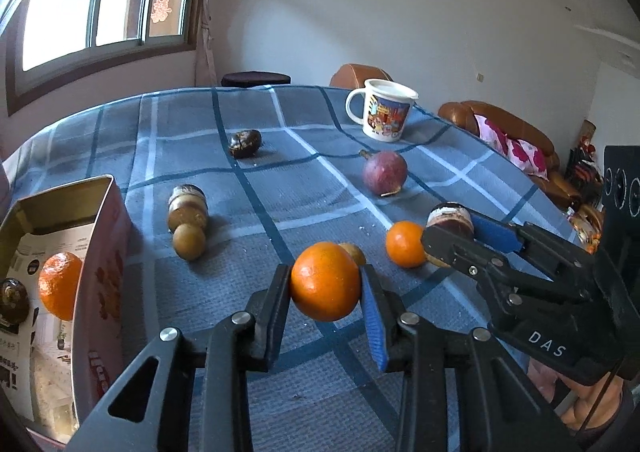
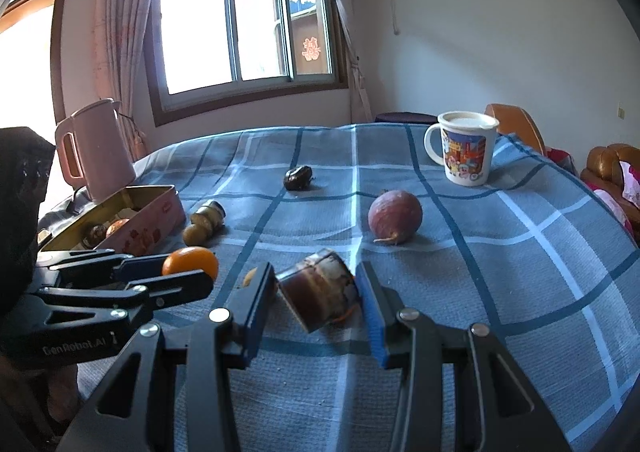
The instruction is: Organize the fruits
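Note:
My left gripper [image 1: 326, 284] is shut on an orange [image 1: 325, 280] and holds it above the blue checked tablecloth; it also shows in the right wrist view [image 2: 188, 270]. My right gripper [image 2: 316, 286] is shut on a small brown jar [image 2: 318, 294], tilted and lifted; the jar also shows in the left wrist view [image 1: 450, 219]. A second orange [image 1: 405, 244] lies on the cloth next to it. A pink tin [image 1: 98, 252] at the left holds an orange [image 1: 60, 286] and a dark round item [image 1: 14, 300]. A purple passion fruit [image 1: 385, 172] lies further back.
Another small jar [image 1: 187, 207] lies with a round green-brown fruit [image 1: 189, 242] near the tin. A dark wrinkled fruit [image 1: 245, 143] lies mid-table. A cartoon mug [image 1: 384, 109] stands at the back. A pink kettle [image 2: 94, 147] stands behind the tin. Sofas lie beyond the right table edge.

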